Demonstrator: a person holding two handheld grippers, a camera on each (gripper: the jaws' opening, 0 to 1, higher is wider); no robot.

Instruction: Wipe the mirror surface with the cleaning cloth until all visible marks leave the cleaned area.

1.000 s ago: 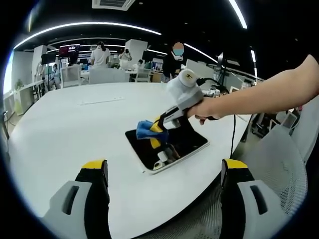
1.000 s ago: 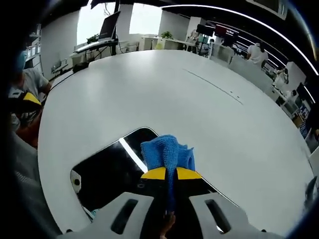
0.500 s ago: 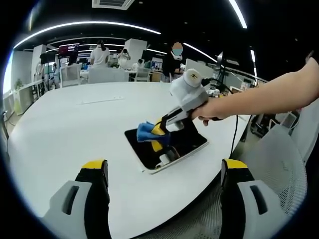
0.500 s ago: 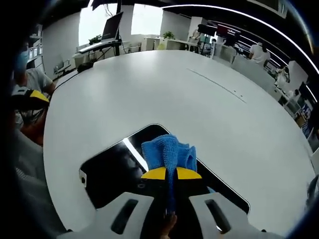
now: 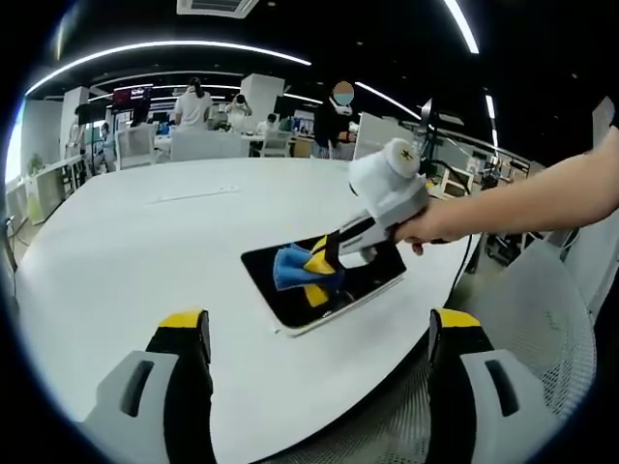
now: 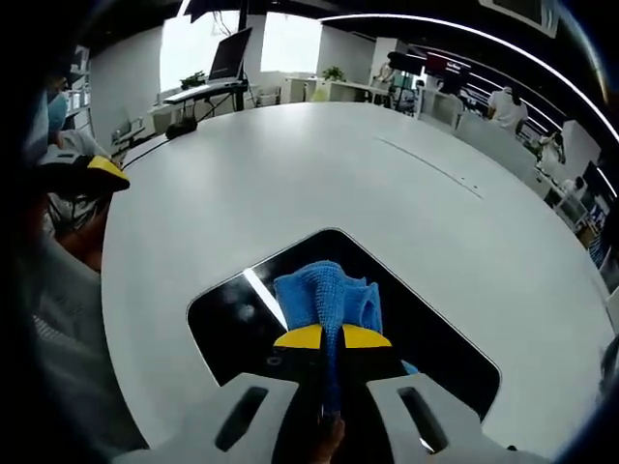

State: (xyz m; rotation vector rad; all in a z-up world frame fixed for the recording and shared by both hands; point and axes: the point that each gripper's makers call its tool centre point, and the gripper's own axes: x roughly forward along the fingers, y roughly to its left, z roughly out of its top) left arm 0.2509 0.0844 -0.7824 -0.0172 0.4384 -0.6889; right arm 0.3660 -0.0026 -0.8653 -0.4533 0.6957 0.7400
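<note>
Two grippers are at work over a large white table [image 5: 116, 242]. In the right gripper view, the right gripper [image 6: 329, 338] has its yellow-tipped jaws pressed together on a blue cleaning cloth [image 6: 327, 298], which bunches up just ahead of the tips and rests on the mirror [image 6: 232, 319]. The mirror is a dark, rounded-corner rectangle lying flat on the table, near its near edge; a bright streak of reflected ceiling light crosses its surface just left of the cloth. In the left gripper view, the left gripper [image 5: 319, 333] hangs well back from the mirror [image 5: 280, 290] with its two yellow-capped jaws spread wide and nothing between them. Farther off in that view the right gripper [image 5: 324, 259] comes in from the right, gripped by a hand [image 5: 430, 224], with the cleaning cloth [image 5: 290, 268] at its tips on the middle of the mirror. Whether any marks are on the glass cannot be told. Beyond the table's far side stand desks, chairs and several people [image 5: 193, 104] in an open office.
</note>
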